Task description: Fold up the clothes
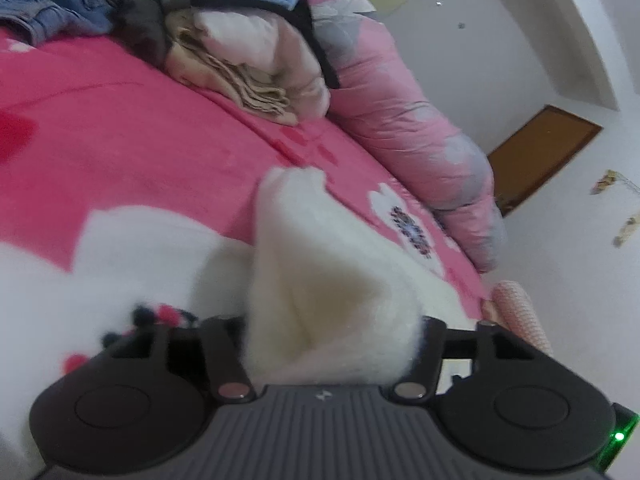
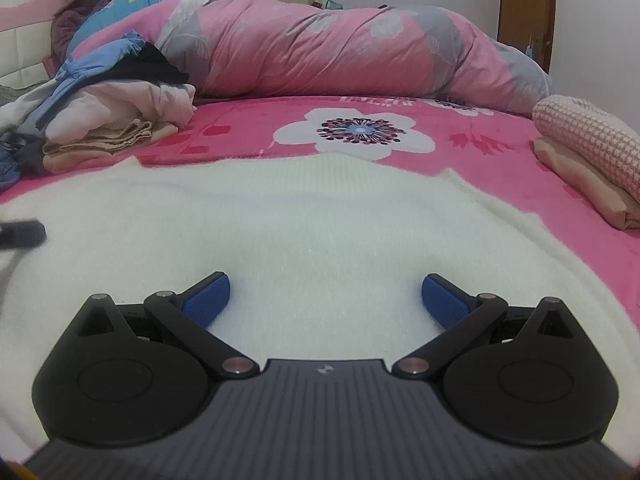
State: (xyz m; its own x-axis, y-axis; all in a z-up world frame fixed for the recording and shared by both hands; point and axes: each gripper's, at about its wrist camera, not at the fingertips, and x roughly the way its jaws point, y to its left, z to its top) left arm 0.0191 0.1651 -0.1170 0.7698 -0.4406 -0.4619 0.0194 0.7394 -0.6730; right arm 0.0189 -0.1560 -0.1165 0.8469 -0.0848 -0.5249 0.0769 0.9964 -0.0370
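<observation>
Fold is early, as far as the frames tell: the white sweater lies mostly flat across the pink bed, filling the lower and middle part of the right wrist view, ribbed hem toward the upper middle. One part of it is lifted: in the left wrist view a bunched fold of the white knit stands up in the lower centre, caught in the left gripper, whose jaws are clamped on the sweater (pads hidden by the fabric, so grip depth not readable). The right gripper hovers low over the sweater in the lower centre of its view, jaws wide apart, blue pads bare, nothing between them. Already folded items, by the look: a rolled pink-checked piece at the right edge and a stack of beige and pale folded clothes at the left, with a looser pile of blue and dark garments on top and behind. Left to do, judging from this: bring the lifted part over, fold again, move to a stack. Room: open pink bed between the sweater hem and the rolled pink quilt across the top of the frame; the folded piles hem in both sides. A person sits at the upper left, well apart. Bed edge drops at the right of the left wrist view, near the door.
</observation>
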